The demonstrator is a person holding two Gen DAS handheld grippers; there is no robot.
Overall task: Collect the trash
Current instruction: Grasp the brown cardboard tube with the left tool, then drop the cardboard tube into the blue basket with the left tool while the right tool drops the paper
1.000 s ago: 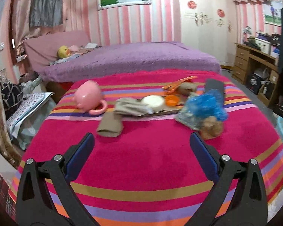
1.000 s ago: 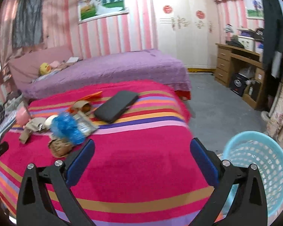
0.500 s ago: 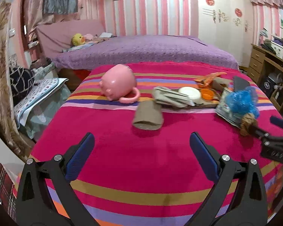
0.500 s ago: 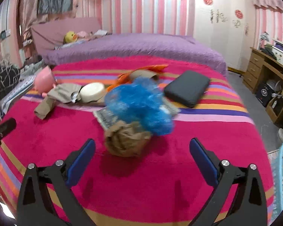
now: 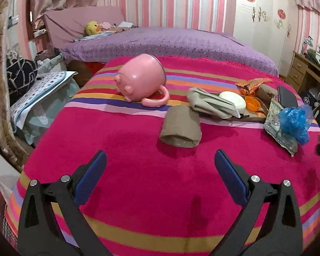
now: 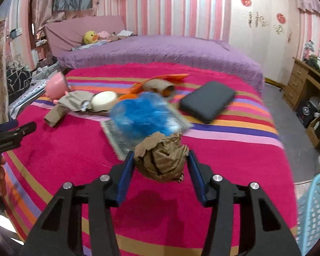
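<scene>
1. The right tongs (image 6: pixel 161 163) have just been closing, pads now against a crumpled brown paper ball (image 6: pixel 161 156); it is roundish, with no clear long axis.
2. The left tongs (image 5: pixel 160 166) gape open, empty, over the striped bed cover (image 5: pixel 138 170).
3. A blue basket (image 6: pixel 313 213) stands near right; pink striped walls lie far.

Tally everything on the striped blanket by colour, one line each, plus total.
Pink: 1, mug
Brown: 3, flat tube, second tube, paper ball
Orange: 2, wrapper, small cup
White: 1, disc
Grey: 1, cloth
Blue: 1, bag
Black: 1, case
Silver print: 1, packet
Total: 11
</scene>
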